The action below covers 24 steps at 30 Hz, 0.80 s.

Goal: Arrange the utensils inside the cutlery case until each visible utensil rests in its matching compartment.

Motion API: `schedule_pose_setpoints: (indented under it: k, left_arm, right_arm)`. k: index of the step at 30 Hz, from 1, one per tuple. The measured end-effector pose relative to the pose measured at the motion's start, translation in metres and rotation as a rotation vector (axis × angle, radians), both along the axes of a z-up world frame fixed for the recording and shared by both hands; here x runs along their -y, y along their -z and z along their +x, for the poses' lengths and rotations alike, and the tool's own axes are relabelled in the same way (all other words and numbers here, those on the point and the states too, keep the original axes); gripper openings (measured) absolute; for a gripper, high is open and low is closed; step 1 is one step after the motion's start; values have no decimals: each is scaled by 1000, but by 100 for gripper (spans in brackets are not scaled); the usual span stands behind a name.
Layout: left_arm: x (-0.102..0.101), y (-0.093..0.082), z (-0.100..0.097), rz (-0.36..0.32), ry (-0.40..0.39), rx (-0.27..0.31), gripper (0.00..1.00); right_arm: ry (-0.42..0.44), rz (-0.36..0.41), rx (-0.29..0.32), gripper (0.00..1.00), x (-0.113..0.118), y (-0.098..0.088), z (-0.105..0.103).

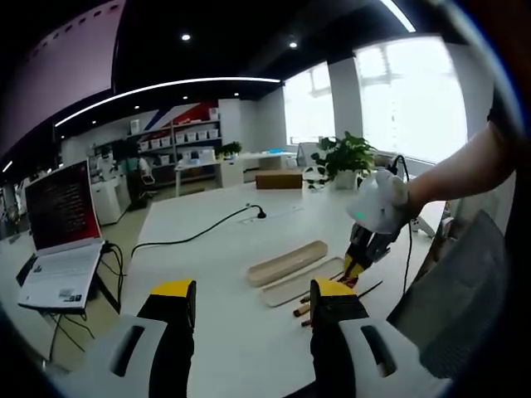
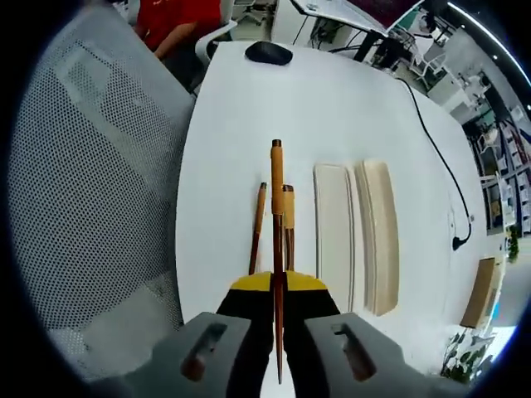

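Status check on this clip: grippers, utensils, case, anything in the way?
Right gripper shut on a brown wooden utensil. Left gripper open, empty. Two more utensils on table beside pale cutlery case tray and its lid. Nothing blocking.

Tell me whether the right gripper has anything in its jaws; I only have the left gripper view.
Observer: Yes. The right gripper is shut on one slim wooden utensil that points forward along its jaws.
Operator: Report the other utensils.
Observer: Two lie on the table, a thin one and a thicker one, beside the case, not in it.
Operator: Check the case.
Observer: The flat case half lies next to the rounded half, with no utensil in it.
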<state>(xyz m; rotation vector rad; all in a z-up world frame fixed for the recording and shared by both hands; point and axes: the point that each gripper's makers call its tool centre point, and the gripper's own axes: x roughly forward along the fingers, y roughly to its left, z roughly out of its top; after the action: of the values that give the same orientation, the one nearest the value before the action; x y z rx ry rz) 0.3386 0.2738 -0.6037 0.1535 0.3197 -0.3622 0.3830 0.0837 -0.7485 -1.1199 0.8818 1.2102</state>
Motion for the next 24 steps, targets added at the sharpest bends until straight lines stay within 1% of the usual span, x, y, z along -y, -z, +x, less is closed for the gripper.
schedule_pose_setpoints:
  k: [2,8,13,14,15,17,20,23,24]
  left_arm:
    - [0,0,0,2,1,-1,57]
    - [-1,1,0,4,-3,-7,57]
    - [-1,1,0,5,-2,-7,56]
    - [-1,2,0,7,-1,-7,56]
    - [-1,2,0,7,-1,-8,56]
    - [0,2,0,5,2,-13,55]
    - [-1,3,0,8,-2,-16,55]
    - [-3,5,1,10,-11,-23,55]
    - [-4,5,1,11,-12,-24,55]
  right_arm:
    - [-16,-13,23,0,2,-4,10]
    - [-35,-30,56,0,5,-11,32]
    - [-46,-41,73,0,7,-14,44]
    - [-54,-42,87,0,7,-14,48]
    - [-54,-45,89,0,8,-14,50]
    - [-68,-51,119,0,9,-13,59]
    - [-72,-53,144,0,12,-9,69]
    - [-78,-65,182,0,15,-6,79]
    - [-81,-70,183,0,15,-4,81]
